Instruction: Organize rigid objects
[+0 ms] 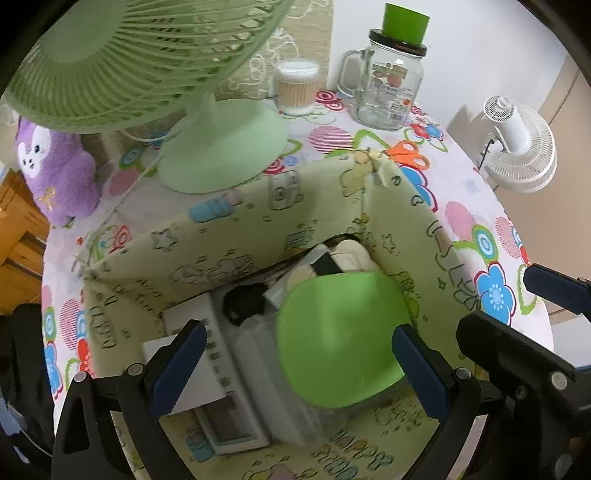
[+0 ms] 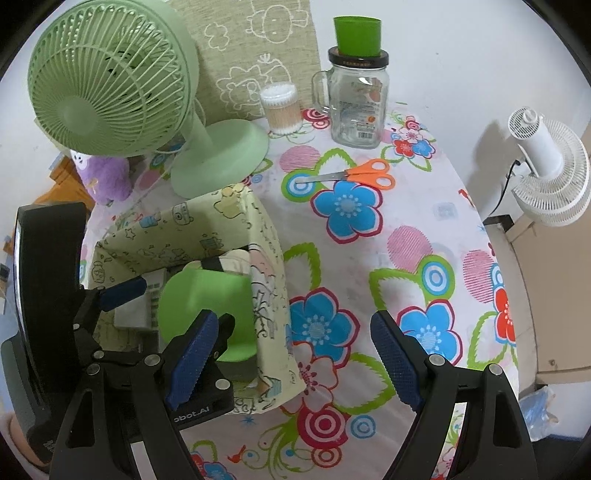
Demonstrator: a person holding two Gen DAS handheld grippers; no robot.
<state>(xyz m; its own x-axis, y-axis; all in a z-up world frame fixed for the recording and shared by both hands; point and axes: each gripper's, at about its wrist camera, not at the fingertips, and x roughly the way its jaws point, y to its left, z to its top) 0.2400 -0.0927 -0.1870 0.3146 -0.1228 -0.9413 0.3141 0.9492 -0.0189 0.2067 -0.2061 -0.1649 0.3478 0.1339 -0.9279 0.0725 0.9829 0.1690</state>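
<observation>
While looking down the left wrist view, left gripper (image 1: 299,363) poised over the pale yellow fabric bin (image 1: 229,221), jaws spread wide, blue pads clear of everything, nothing gripped. Between the pads but untouched: one green plastic bowl-like piece (image 1: 340,336), lying in the bin, blurred. Also in the bin: one white remote-like device (image 1: 221,384), one black object (image 1: 243,302), one cream item with a black band (image 1: 332,262) at the far corner; can't tell more about those. On the floral tablecloth (image 1: 469,218) behind the bin: one mint desk fan (image 1: 147,62), one purple plush (image 1: 55,173), one cotton-swab tub (image 1: 297,86), one glass handled jar (image 1: 388,88) with one green cup (image 1: 404,22) standing on its lid, one pair of orange scissors (image 1: 406,153) partly hidden by the bin rim. One white fan (image 1: 521,144) off the table at right. Part of the right gripper at right edge. Switching to the right wrist view: right gripper (image 2: 291,358) over bare tablecloth just right of the bin, jaws apart, empty. Left gripper's blue pads visible above the bin, green piece below them. Same count on the table: one mint fan, one plush, one swab tub, one jar plus cup, one pair of scissors lying flat, well apart from the bin. One patterned cushion (image 2: 255,48) against the wall.
</observation>
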